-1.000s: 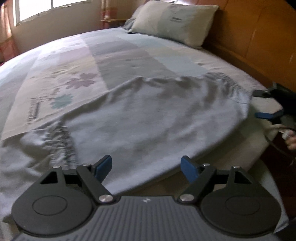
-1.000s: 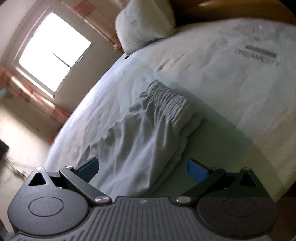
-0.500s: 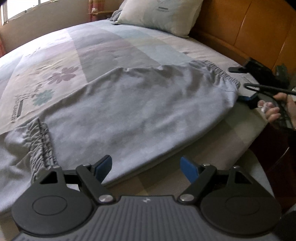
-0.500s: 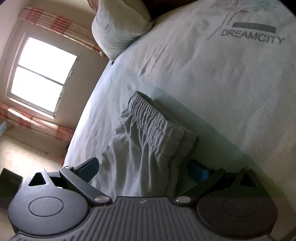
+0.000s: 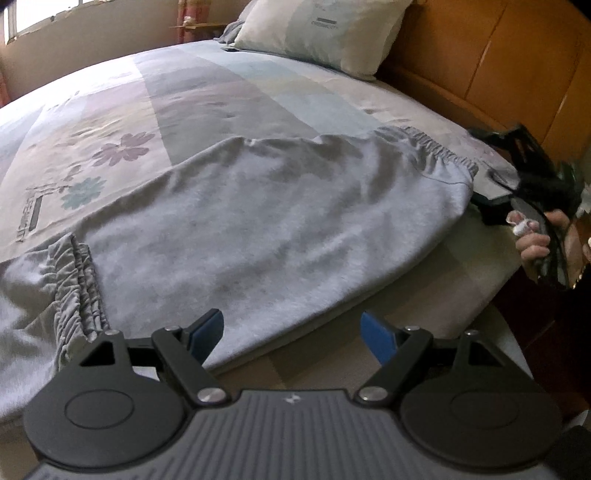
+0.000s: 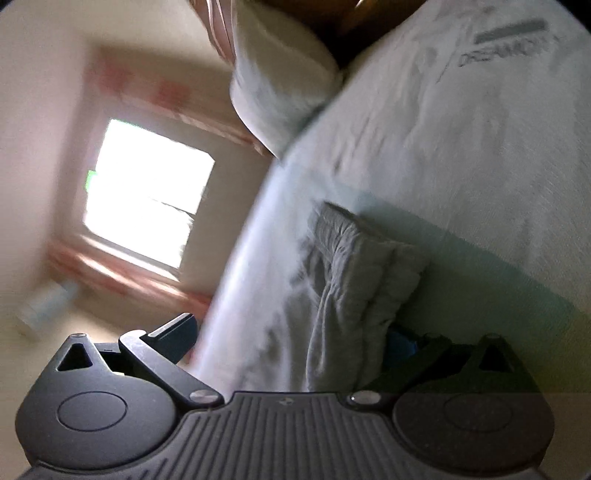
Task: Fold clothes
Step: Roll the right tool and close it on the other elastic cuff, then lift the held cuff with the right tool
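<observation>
A pair of soft grey elastic-waisted trousers (image 5: 266, 229) lies spread flat on the patchwork-printed bed sheet (image 5: 207, 92), apparently doubled lengthwise; further folds look outstanding. The left gripper (image 5: 291, 332) hovers, jaws spread, empty. The right gripper (image 6: 291, 339), jaws apart, straddles the waistband corner.

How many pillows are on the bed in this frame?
2. A pale pillow leans by the wooden headboard; a grey pillow peeks out behind its left side. More may be hidden.
</observation>
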`<state>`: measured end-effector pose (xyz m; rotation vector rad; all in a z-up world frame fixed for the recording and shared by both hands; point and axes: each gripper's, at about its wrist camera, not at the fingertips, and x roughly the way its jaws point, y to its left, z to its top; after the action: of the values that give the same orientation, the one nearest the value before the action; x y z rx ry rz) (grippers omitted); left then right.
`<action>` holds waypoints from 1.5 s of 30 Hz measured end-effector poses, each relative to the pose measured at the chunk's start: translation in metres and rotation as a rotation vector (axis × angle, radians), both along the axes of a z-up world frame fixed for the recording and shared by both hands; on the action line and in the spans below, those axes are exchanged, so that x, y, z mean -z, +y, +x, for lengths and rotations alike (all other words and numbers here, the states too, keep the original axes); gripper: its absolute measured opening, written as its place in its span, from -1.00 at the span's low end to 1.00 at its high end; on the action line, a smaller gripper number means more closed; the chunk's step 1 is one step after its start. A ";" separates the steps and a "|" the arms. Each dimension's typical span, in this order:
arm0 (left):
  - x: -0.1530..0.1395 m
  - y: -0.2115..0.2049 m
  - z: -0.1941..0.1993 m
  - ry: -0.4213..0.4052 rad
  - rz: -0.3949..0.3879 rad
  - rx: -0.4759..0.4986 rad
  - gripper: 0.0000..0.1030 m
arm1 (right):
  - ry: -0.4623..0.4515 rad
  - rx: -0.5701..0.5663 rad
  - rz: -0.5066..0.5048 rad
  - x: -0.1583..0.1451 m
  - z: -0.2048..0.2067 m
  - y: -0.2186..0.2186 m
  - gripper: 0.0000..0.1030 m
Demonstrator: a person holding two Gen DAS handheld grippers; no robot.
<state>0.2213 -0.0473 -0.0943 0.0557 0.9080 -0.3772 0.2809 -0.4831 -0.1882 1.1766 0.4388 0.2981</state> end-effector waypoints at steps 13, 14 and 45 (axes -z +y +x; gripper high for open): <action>0.000 -0.001 0.000 -0.003 -0.015 0.001 0.58 | 0.045 0.043 -0.252 -0.018 0.028 0.035 1.00; -0.001 0.000 -0.001 -0.005 -0.016 -0.004 0.58 | 0.029 0.051 -0.227 -0.016 0.023 0.034 1.00; 0.048 -0.245 0.088 -0.289 0.159 0.659 0.59 | 0.037 -0.141 0.066 -0.024 0.017 -0.019 1.00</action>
<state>0.3097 -0.2925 -0.1418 0.5517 0.6121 -0.8829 0.2982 -0.5019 -0.1643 1.2197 0.5496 0.4160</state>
